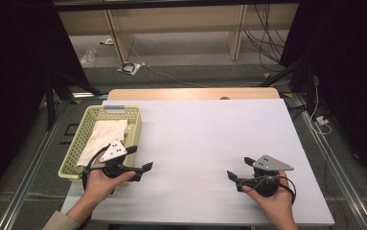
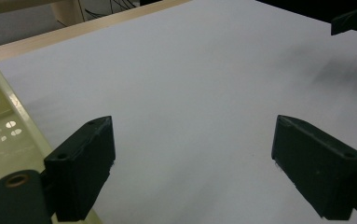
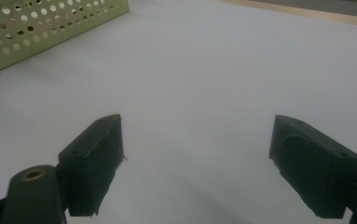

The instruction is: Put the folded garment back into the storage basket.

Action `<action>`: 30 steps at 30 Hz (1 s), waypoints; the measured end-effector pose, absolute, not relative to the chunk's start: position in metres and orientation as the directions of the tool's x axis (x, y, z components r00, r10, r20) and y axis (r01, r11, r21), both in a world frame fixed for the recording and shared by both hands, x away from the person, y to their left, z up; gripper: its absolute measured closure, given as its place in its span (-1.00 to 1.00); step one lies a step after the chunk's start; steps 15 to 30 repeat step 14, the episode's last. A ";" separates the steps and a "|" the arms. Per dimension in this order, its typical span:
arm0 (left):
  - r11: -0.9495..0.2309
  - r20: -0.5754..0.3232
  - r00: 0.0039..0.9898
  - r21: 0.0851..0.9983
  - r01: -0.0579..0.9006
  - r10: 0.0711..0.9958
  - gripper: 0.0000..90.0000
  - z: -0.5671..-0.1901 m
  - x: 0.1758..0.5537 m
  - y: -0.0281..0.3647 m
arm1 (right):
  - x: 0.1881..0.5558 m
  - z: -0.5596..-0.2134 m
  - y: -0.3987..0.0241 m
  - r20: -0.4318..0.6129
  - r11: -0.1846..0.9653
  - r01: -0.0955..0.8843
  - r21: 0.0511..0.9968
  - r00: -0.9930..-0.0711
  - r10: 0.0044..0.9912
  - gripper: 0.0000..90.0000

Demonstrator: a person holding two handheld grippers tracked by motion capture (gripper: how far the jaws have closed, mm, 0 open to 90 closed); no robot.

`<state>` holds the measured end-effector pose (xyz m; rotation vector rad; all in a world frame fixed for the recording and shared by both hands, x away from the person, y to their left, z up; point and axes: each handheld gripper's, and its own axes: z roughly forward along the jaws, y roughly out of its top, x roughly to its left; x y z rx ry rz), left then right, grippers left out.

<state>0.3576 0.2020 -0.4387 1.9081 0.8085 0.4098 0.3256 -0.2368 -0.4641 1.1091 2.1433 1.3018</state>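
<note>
Item one: my left gripper (image 1: 139, 158), held in my left hand (image 1: 105, 182) at the near left of the table (image 1: 205, 139), its jaws spread wide with only bare white tabletop between them, as the left gripper view (image 2: 192, 154) confirms. Item two: a pale yellow-green perforated basket (image 1: 86, 125), standing at the table's left edge, just beside and partly behind my left gripper; in the left gripper view its wall (image 2: 8, 135) runs close along the left jaw, and I cannot tell whether the two touch. Item three: a cream cloth (image 1: 102, 139), folded or loosely bundled as far as the small picture lets me judge, lying inside the basket, just beyond the gripper's grey plate. Item four: my right gripper (image 1: 238, 168), held in my right hand (image 1: 274, 199) at the near right of the table, well apart from the basket, jaws likewise spread over empty tabletop in the right gripper view (image 3: 195, 154), with the basket's corner (image 3: 50, 23) seen far off at upper left.
</note>
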 end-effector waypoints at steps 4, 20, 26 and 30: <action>-0.293 -0.063 0.722 0.887 0.357 0.689 -0.70 -0.439 0.358 0.202 | 0.325 -0.464 -0.237 0.067 0.252 0.426 0.869 -0.605 0.793 -0.58; -0.290 -0.064 0.721 0.888 0.356 0.690 -0.70 -0.438 0.357 0.202 | 0.326 -0.465 -0.238 0.069 0.247 0.425 0.871 -0.603 0.795 -0.58; -0.290 -0.064 0.721 0.888 0.356 0.690 -0.70 -0.438 0.357 0.202 | 0.326 -0.465 -0.238 0.069 0.247 0.425 0.871 -0.603 0.795 -0.58; -0.290 -0.064 0.721 0.888 0.356 0.690 -0.70 -0.438 0.357 0.202 | 0.326 -0.465 -0.238 0.069 0.247 0.425 0.871 -0.603 0.795 -0.58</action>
